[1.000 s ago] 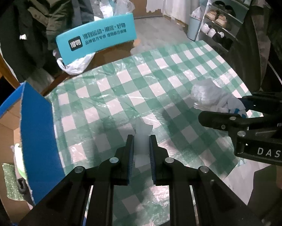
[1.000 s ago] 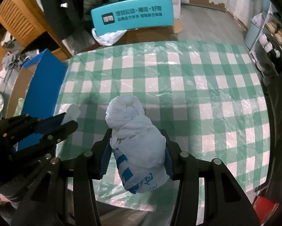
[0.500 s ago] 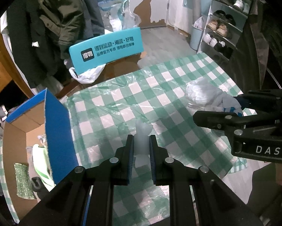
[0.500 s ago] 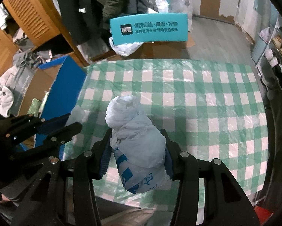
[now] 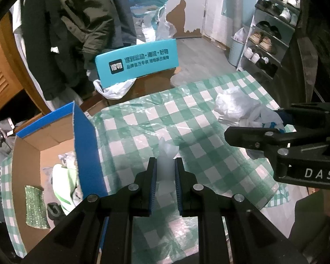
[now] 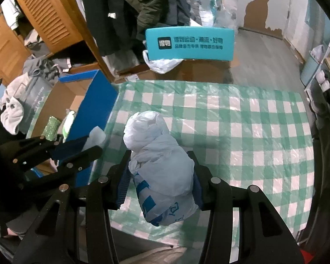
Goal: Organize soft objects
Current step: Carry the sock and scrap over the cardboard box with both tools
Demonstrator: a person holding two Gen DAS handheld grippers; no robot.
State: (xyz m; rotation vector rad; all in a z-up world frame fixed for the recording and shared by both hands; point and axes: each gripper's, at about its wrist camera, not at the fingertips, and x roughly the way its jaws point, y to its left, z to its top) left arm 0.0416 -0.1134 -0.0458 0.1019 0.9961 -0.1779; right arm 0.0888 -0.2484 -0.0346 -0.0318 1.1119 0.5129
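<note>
Both tongs were loaded above the desk, which wore a green-checked cloth. The left tongs were clenched almost fully on a small pale, translucent soft piece, only its top poking past the pads; what it was exactly could not be told. The right tongs were clamped at mid-width around a wadded white plastic bag with blue print, lifted clear of the cloth. The likely drop spot, the blue-sided cardboard box, sat beside the desk's left edge with soft items already inside. Risks, as judged: the bag bulged well past the pads and its slick film could slide out during a swing toward the box, landing on the floor. The thin piece might slip out of its narrow pinch. Both tongs were close together, so crossing paths could knock them. The box's raised blue flap could snag either load.
</note>
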